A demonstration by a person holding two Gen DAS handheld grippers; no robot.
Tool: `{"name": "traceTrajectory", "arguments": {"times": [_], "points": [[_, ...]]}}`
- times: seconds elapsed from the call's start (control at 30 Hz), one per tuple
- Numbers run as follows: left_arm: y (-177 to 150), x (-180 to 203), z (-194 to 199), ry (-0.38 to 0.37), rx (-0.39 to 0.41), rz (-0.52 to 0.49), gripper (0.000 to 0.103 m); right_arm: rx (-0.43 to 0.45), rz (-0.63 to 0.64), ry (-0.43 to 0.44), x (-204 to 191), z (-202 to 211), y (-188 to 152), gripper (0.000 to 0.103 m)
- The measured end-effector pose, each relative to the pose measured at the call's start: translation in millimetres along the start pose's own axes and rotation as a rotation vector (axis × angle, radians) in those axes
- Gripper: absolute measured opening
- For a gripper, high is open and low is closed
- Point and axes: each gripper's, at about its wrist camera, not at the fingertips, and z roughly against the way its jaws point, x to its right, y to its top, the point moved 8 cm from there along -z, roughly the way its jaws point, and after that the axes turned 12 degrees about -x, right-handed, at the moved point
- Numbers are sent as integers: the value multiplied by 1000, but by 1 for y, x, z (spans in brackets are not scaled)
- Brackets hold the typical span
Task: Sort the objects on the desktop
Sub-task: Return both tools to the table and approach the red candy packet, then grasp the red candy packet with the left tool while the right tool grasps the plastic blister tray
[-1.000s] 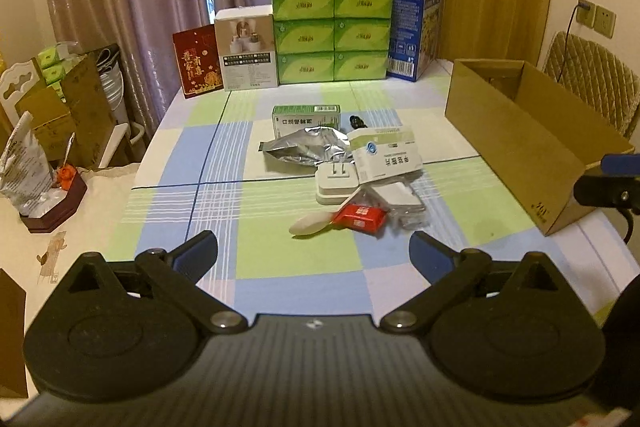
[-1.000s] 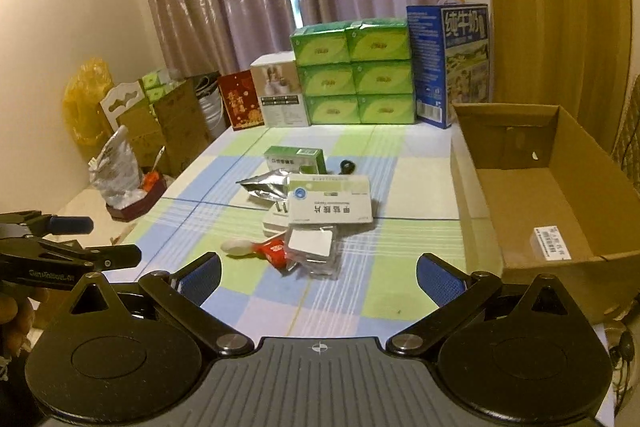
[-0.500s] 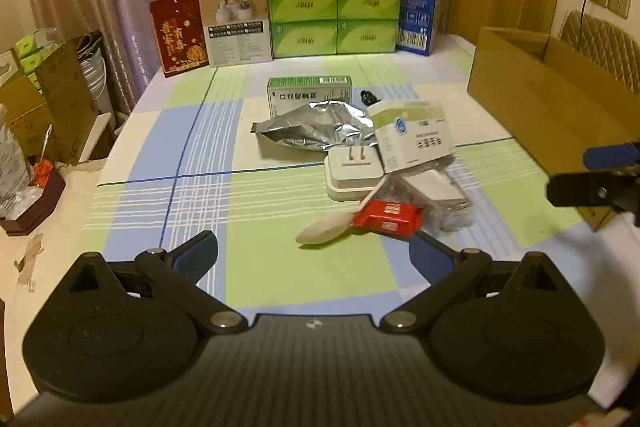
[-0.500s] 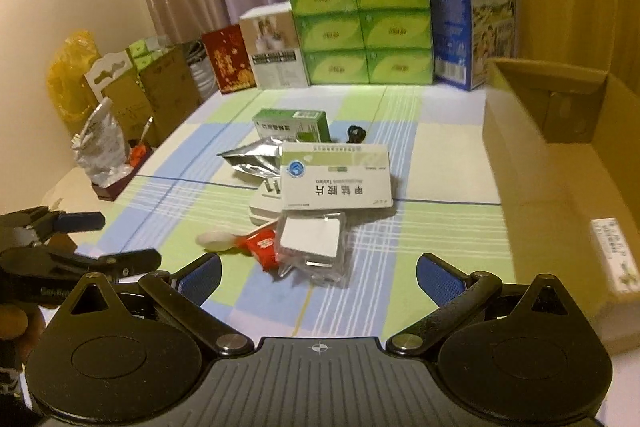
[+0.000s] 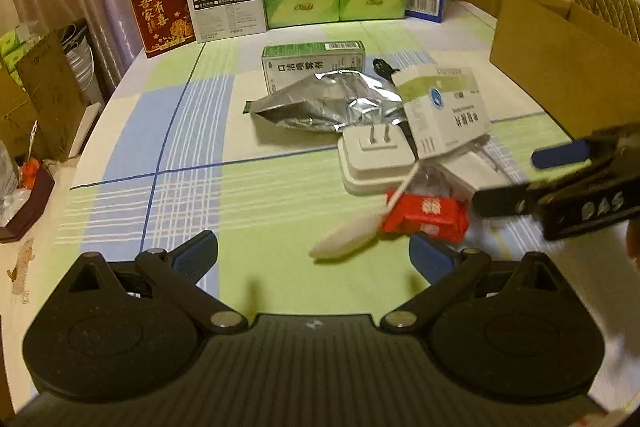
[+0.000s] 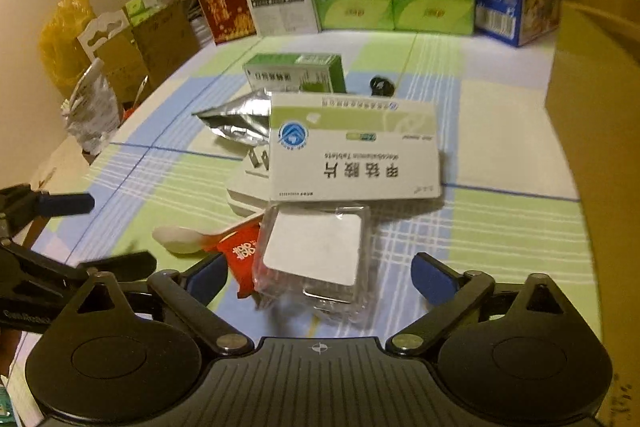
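jaws of both grippers stand apart with nothing between them; the right gripper's (image 6: pixel 316 277) have just been closing a little, over the clear case (image 6: pixel 316 259). left gripper (image 5: pixel 314 255) hovers by the white spoon (image 5: pixel 348 243) and red packet (image 5: pixel 424 213). pill box (image 6: pixel 354 151) leans on the plug (image 5: pixel 374 157), foil pouch (image 5: pixel 320 103) behind, all mid-worktop (image 5: pixel 180 147); carton (image 5: pixel 560 67) at right.

Dim warm indoor light, yellowish cast; soft shadows under the near clutter; fisheye bending at edges; motion blur, worst at right; foil pouch (image 5: pixel 320 103) glinting
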Motion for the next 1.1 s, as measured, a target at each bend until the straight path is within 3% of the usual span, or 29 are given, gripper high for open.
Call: {"name": "traceTrajectory", "arguments": {"times": [0.17, 0.33, 0.4, 0.6, 0.77, 0.9, 1.1], "points": [[3, -4, -7, -9, -14, 17, 100, -30, -25, -29, 10, -12, 5, 83], [1, 1, -8, -22, -14, -1, 100, -49, -15, -26, 10, -17, 6, 61], [0, 2, -8, -27, -13, -2, 100, -50, -12, -33, 10, -16, 6, 58], [3, 15, -4, -76, 29, -37, 97, -44, 1, -96, 15, -3, 4, 56], [3, 52, 6, -194, 88, -183, 84, -41, -42, -112, 33, 13, -7, 51], [3, 74, -2, -237, 51, -230, 79, -37, -65, -122, 45, 19, -9, 50], [8, 85, -21, -265, 13, -216, 79, -44, -54, -108, 47, 17, -10, 51]]}}
